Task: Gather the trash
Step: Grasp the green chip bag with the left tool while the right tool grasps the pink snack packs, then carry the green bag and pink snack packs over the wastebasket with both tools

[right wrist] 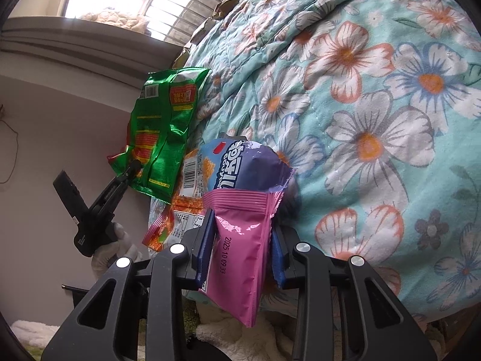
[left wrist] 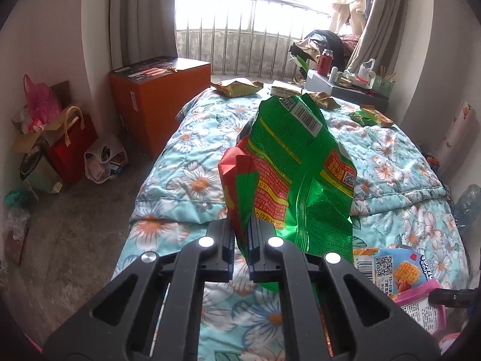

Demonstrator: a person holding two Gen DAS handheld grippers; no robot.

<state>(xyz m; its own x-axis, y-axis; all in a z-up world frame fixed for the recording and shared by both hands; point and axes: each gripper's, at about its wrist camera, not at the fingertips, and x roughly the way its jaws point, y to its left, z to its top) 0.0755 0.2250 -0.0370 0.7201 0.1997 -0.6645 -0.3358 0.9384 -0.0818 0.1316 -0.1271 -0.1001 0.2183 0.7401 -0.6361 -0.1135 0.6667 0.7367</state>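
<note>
My left gripper (left wrist: 242, 225) is shut on the lower corner of a crumpled green and red snack bag (left wrist: 294, 162), which stands up above the floral quilt (left wrist: 192, 156). The right wrist view shows the same green bag (right wrist: 163, 126) off the bed's edge, pinched by the left gripper (right wrist: 132, 168) in a gloved hand. My right gripper (right wrist: 242, 219) is shut on a pink and blue snack bag (right wrist: 240, 240), its torn blue top pointing at the quilt (right wrist: 375, 105). That bag (left wrist: 402, 276) also shows at the lower right of the left wrist view.
Several more wrappers lie at the far end of the bed: a gold one (left wrist: 237, 87), another (left wrist: 324, 99), a green-orange one (left wrist: 371, 117). An orange box (left wrist: 156, 96), a red bag (left wrist: 72, 147) and a plastic bag (left wrist: 105, 159) stand on the floor left. A cluttered side table (left wrist: 345, 84) sits beyond the bed.
</note>
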